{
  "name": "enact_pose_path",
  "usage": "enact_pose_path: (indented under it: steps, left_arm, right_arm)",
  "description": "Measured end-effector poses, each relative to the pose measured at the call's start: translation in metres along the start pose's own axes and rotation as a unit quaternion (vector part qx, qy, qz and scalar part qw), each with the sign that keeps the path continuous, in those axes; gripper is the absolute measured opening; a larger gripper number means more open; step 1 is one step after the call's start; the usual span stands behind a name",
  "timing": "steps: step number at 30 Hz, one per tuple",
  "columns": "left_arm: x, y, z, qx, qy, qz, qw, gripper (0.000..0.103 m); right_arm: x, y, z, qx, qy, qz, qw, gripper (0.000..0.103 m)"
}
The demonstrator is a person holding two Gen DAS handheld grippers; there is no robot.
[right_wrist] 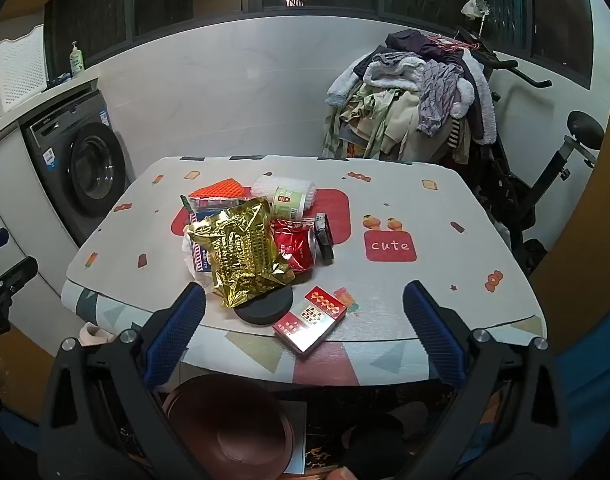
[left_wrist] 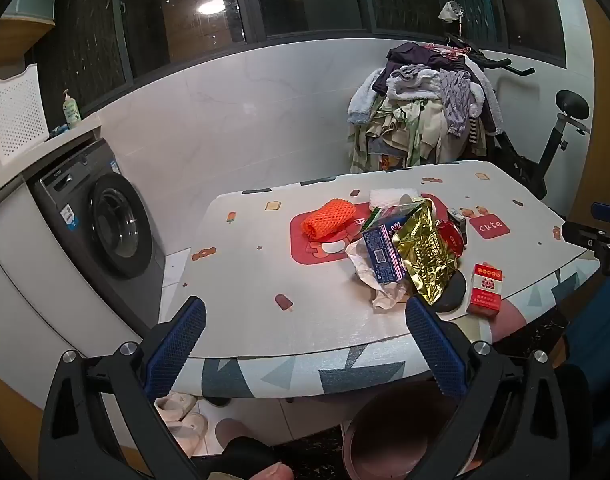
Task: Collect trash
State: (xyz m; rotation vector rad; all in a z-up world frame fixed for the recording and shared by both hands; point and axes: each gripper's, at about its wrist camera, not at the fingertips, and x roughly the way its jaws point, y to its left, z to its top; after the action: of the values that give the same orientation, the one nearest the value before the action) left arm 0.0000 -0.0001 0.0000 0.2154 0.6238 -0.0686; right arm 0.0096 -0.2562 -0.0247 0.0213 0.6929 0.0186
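A heap of trash lies on the table (left_wrist: 265, 280) (right_wrist: 425, 280): a crumpled gold foil bag (left_wrist: 423, 254) (right_wrist: 243, 254), a blue carton (left_wrist: 381, 252), an orange foam net (left_wrist: 329, 218) (right_wrist: 221, 190), a red wrapper (right_wrist: 297, 246), a white-green tub (right_wrist: 289, 202), a black disc (right_wrist: 265, 308) and a red cigarette pack (left_wrist: 487, 290) (right_wrist: 311, 320). My left gripper (left_wrist: 305, 344) hangs open before the table's near edge, left of the heap. My right gripper (right_wrist: 305, 336) stands open over the near edge, with the red pack between its fingers' lines but untouched. A brown bin (right_wrist: 229, 428) (left_wrist: 389, 432) sits below the table.
A washing machine (left_wrist: 101, 220) (right_wrist: 77, 172) stands at the left. A pile of clothes (left_wrist: 421, 108) (right_wrist: 409, 96) hangs over an exercise bike (right_wrist: 545, 184) behind the table at the right. Slippers (left_wrist: 181, 412) lie on the floor under the table's left end.
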Motion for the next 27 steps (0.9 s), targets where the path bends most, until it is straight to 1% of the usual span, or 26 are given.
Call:
enact_pose_path:
  steps: [8,9,12,15,17,27]
  left_arm:
    - [0.002,-0.002,0.000,0.001,-0.002,-0.004,1.0000,0.098]
    - [-0.001,0.000,0.000,0.001,-0.007,-0.006,1.0000,0.098]
    - [-0.005,-0.001,0.001,0.004,-0.022,0.006,0.9997,0.098]
    - [-0.006,0.004,0.002,0.002,-0.032,0.008,0.9995,0.098]
    - [-0.005,0.003,0.005,0.001,-0.036,0.009,0.9993,0.098]
    - [-0.003,0.013,0.004,-0.019,-0.038,-0.001,0.9991,0.098]
  right_arm:
    - [-0.001,0.000,0.000,-0.001,-0.002,-0.002,1.000,0.097]
    - [-0.001,0.000,0.000,-0.001,-0.002,-0.003,1.000,0.097]
    - [0.000,-0.003,-0.001,-0.003,-0.005,-0.006,1.000,0.097]
    - [-0.001,-0.005,-0.002,-0.007,-0.006,-0.010,1.000,0.097]
    - [-0.006,0.001,-0.001,-0.006,-0.005,-0.013,1.000,0.097]
    - [-0.003,0.006,-0.002,-0.015,-0.004,-0.029,0.999,0.097]
